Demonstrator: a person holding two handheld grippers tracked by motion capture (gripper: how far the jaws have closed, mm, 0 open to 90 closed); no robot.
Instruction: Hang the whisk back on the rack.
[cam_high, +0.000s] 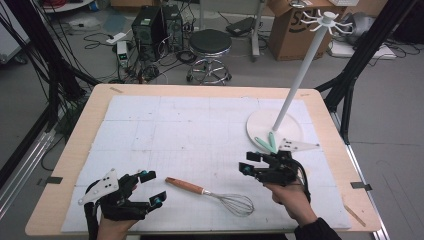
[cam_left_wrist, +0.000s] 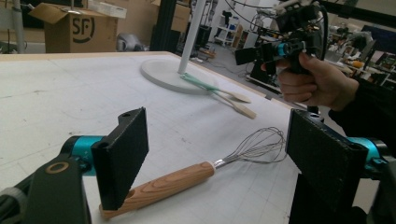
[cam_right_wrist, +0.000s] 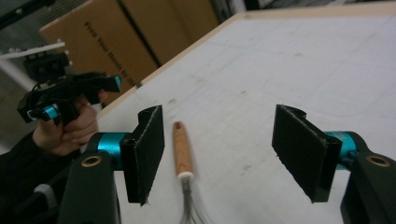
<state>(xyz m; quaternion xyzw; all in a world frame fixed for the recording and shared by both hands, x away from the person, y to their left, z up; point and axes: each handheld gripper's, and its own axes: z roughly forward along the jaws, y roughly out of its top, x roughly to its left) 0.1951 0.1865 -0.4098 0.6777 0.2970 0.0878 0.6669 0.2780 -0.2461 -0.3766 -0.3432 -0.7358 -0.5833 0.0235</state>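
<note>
Left gripper (cam_high: 150, 189): hovering wide open, empty, nearest the handle.
Whisk (cam_high: 210, 194): lying flat, wooden handle pointing left.
Right gripper (cam_high: 256, 163): gaping, holding nothing.

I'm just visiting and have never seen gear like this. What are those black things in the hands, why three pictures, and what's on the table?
A person holds a hand-operated gripper in each hand: the left gripper and the right gripper. One camera looks down from above; the other two ride on the grippers and look along their black jaws. On the table lie a whisk with a wooden handle and a white stand with two spatulas at its base. Both grippers are open and hold nothing.
</note>
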